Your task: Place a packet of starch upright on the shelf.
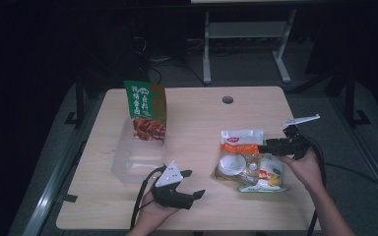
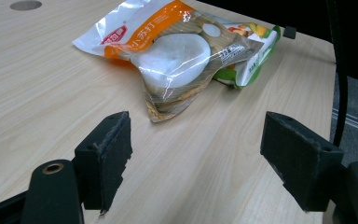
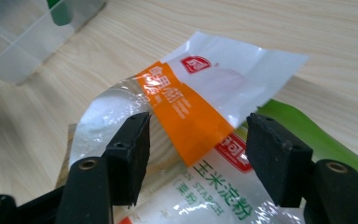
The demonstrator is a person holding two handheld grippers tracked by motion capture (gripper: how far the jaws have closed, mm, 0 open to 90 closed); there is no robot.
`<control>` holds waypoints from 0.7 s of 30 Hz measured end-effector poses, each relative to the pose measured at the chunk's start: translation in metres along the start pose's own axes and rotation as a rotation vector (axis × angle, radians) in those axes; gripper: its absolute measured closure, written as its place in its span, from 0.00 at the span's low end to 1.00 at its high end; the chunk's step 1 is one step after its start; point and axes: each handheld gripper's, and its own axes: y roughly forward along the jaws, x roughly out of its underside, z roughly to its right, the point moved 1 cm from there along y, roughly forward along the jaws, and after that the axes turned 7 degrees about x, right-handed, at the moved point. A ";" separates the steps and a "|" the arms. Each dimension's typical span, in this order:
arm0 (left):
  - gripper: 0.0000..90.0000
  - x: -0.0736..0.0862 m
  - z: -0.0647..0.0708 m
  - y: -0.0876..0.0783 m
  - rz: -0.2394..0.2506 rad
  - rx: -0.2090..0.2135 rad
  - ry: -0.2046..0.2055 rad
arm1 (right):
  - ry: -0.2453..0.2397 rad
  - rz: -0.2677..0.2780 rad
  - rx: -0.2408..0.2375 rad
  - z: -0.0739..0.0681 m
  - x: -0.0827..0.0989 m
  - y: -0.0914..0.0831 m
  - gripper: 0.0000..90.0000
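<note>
On the right half of the table (image 1: pixel 197 113), a pile of snack bags (image 1: pixel 246 160) lies flat; the right tool (image 1: pixel 267 146) reaches in level from the right, jaws apart around the top orange-and-white bag's (image 3: pixel 200 100) raised edge, not yet pressing. Near the front edge the left tool (image 1: pixel 193 183) rests released, empty, beside a clear tub (image 1: pixel 133 160). Beyond is dark floor.

On the wooden table (image 1: pixel 197 118), the right gripper (image 1: pixel 266 146) reaches over an orange-and-white snack bag (image 1: pixel 240 147) with its jaws apart. The left gripper (image 1: pixel 191 184) rests open near a clear plastic container (image 1: pixel 137 158), where a green packet (image 1: pixel 145 110) stands.
</note>
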 end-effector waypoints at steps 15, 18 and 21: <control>0.27 0.000 0.000 0.002 0.004 0.000 -0.004 | 0.024 -0.057 -0.067 0.002 0.004 0.033 0.55; 0.27 0.001 0.000 0.002 0.005 0.000 -0.002 | 0.038 -0.066 -0.085 0.000 0.004 0.038 0.62; 0.27 0.001 -0.001 0.002 0.005 -0.001 -0.008 | 0.043 -0.061 -0.116 -0.002 0.004 0.042 0.73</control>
